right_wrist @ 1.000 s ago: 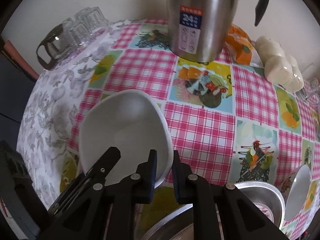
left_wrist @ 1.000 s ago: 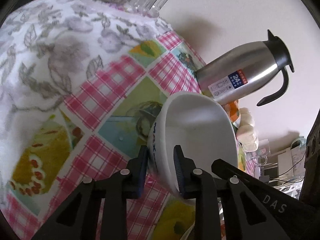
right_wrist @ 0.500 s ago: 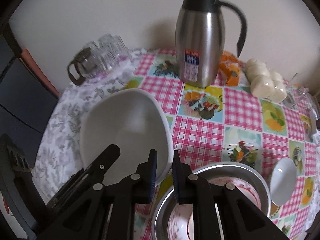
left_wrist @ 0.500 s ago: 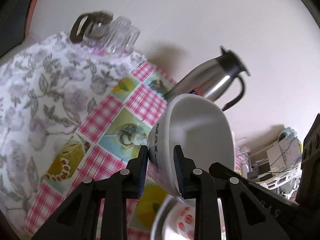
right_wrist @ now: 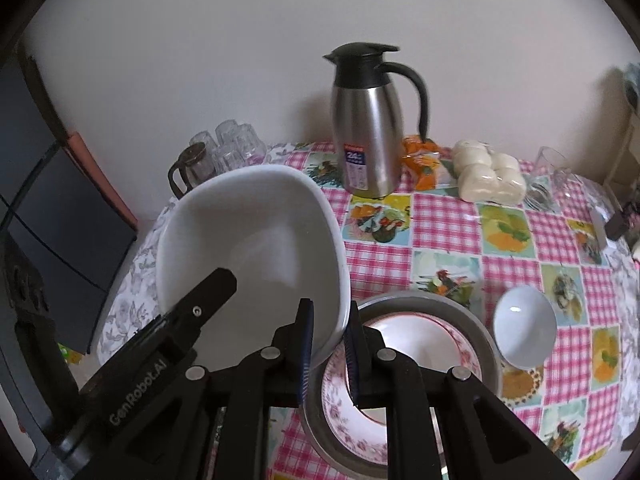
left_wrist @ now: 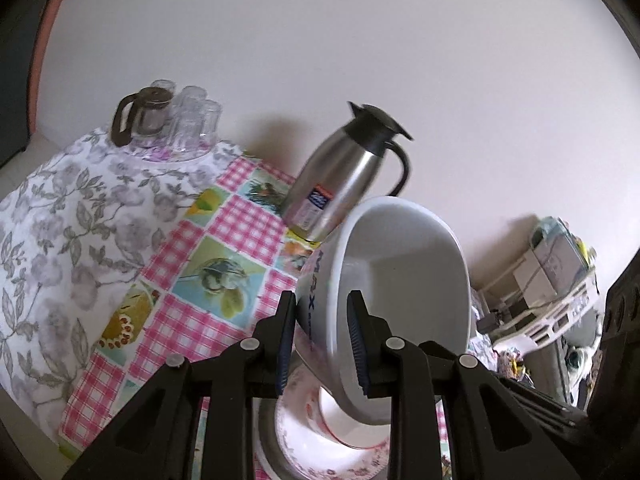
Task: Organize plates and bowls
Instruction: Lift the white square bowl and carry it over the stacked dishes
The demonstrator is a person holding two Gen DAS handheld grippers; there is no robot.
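Observation:
A large white bowl (left_wrist: 404, 280) with blue lettering is held in the air by both grippers. My left gripper (left_wrist: 322, 344) is shut on its left rim. My right gripper (right_wrist: 330, 354) is shut on its right rim; the bowl also shows in the right wrist view (right_wrist: 248, 248). Below it lies a floral pink-rimmed plate (right_wrist: 420, 344) stacked in a grey metal dish (right_wrist: 482, 336), also seen in the left wrist view (left_wrist: 304, 436). A small white bowl (right_wrist: 524, 326) sits on the table to the right of the stack.
A steel thermos jug (right_wrist: 370, 128) stands at the back of the checked tablecloth (right_wrist: 444, 220). A glass pot and several tumblers (right_wrist: 220, 152) stand at the back left. Wrapped white buns (right_wrist: 488, 176) and an orange packet (right_wrist: 422, 158) lie at the back right.
Both grippers have lifted the white bowl higher and drawn it back, so it now hangs beside and above the stacked floral plate. More of the table shows.

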